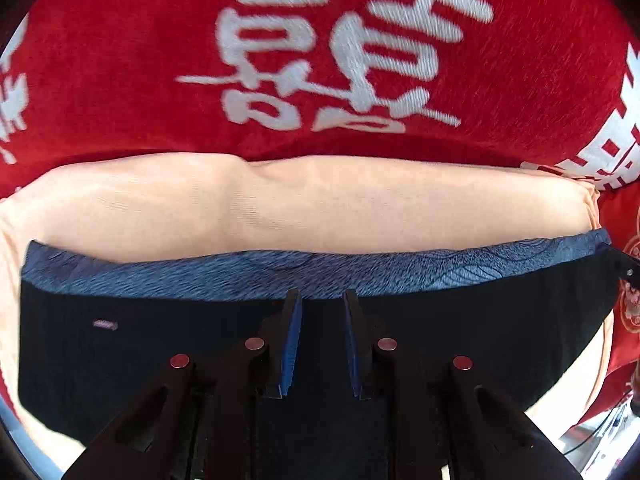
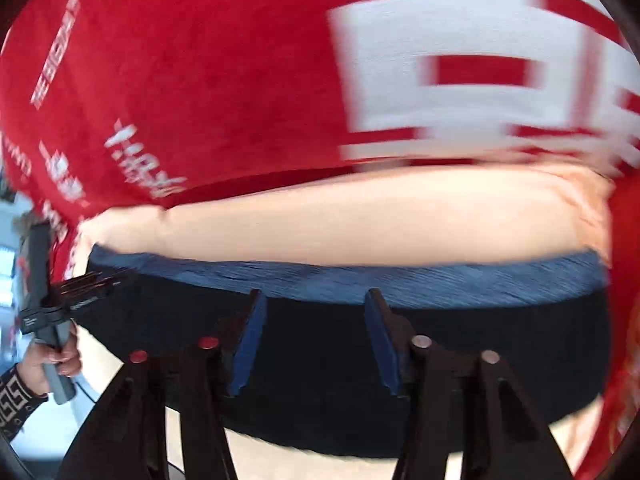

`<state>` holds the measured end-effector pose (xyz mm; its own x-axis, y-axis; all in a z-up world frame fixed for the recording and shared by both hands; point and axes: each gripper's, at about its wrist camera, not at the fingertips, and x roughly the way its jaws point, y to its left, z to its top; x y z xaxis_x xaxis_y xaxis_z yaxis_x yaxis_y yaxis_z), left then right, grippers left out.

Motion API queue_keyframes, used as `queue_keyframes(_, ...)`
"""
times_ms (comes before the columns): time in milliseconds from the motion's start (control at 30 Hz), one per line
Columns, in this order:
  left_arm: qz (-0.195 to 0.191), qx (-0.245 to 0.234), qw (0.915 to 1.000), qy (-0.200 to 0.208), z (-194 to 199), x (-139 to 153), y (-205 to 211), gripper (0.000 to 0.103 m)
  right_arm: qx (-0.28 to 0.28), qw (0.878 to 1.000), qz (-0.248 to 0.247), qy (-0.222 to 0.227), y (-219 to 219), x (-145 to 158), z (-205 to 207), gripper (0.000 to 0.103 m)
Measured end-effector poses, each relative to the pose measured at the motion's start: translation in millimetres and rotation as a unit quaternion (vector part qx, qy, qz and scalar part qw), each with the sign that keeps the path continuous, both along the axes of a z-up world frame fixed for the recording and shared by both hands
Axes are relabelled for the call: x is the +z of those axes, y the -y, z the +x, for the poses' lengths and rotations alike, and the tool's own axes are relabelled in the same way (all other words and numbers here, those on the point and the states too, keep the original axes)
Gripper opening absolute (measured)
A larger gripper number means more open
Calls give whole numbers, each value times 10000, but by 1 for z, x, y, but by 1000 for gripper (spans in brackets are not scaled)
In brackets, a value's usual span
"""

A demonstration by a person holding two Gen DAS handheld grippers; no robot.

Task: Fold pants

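The pants (image 1: 160,340) are dark navy with a blue patterned waistband (image 1: 440,272). They lie flat across a peach cloth (image 1: 320,204). My left gripper (image 1: 322,296) hangs over the dark cloth with its tips at the waistband's lower edge. Its jaws are almost together and only dark fabric shows in the narrow gap. From the right wrist view the same pants (image 2: 480,344) fill the lower half. My right gripper (image 2: 316,296) stands open above them, nothing between its pads. The left gripper (image 2: 96,276), held by a hand (image 2: 60,360), sits at the garment's left corner.
A red cloth with large white characters (image 1: 120,80) covers the surface beyond the peach cloth. The right gripper's tip (image 1: 624,264) shows at the waistband's right end. A pale floor and clutter appear at the lower right corner (image 1: 600,432).
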<state>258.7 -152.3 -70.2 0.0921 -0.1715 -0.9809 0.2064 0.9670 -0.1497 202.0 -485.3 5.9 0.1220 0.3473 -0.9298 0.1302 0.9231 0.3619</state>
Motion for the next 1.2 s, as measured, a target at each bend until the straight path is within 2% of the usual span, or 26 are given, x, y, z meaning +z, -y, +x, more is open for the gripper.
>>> queue_keyframes(67,15,-109,9999,-42,2,-14,13,22,254,9995,-151,-124,-27,-23,13,48)
queue_keyframes(100,112,-161,9998,4,1,-22,17,22,402,9981,-390,-241,-36,-39,16,48)
queue_keyframes(167,124,-184,9995,232,1,-31,17,22,496,9930,-969,-450,-37,-58,9,46)
queue_keyframes(200,86,-176,9991,381,2,-32,13,22,443,9937,-967,-353,-32,-60,7,46)
queue_keyframes(233,79,-188,9989,411,3,-34,8,32,336,9942,-984,-271,-23,-60,5,44)
queue_keyframes(267,121,-172,9987,454,3,-34,4,56,262,9928,-1123,-322,-17,-60,4,43)
queue_keyframes(300,343,-89,9981,503,3,-35,-5,68,169,9907,-1301,-370,-9,-58,3,43)
queue_keyframes(333,433,-1,9979,489,3,-35,-13,73,90,9890,-1407,-440,-4,-56,3,43)
queue_keyframes(367,391,136,9984,396,4,-34,-25,73,-65,9891,-1372,-522,3,-53,0,43)
queue_keyframes(433,304,473,9983,169,1,-26,-48,73,-350,9940,-930,-455,10,-37,-7,46)
queue_keyframes(533,344,552,9977,180,-16,-8,-74,73,-591,9968,381,-392,-2,-16,-33,51)
queue_keyframes(567,364,520,9979,154,-26,-2,-82,73,-636,9938,801,-438,-13,-13,-45,54)
queue_keyframes(633,347,507,9981,27,-41,5,-93,73,-701,9804,1729,-633,-46,-15,-73,55)
queue_keyframes(733,280,472,9984,-167,-67,8,-99,73,-735,9575,2599,-1007,-106,-22,-105,55)
queue_keyframes(800,203,418,9986,-246,-86,9,-97,73,-854,9478,2835,-1181,-129,-36,-120,55)
queue_keyframes(933,66,184,9993,-307,-110,11,-81,73,-1484,9253,3208,-1375,-143,-59,-136,55)
queue_keyframes(1100,-51,99,9998,-135,-132,18,-68,73,-1805,9236,3165,-1191,-132,-53,-149,55)
queue_keyframes(1200,-93,-2,10000,-18,-146,26,-62,73,-1929,9241,3100,-1132,-127,-53,-140,55)
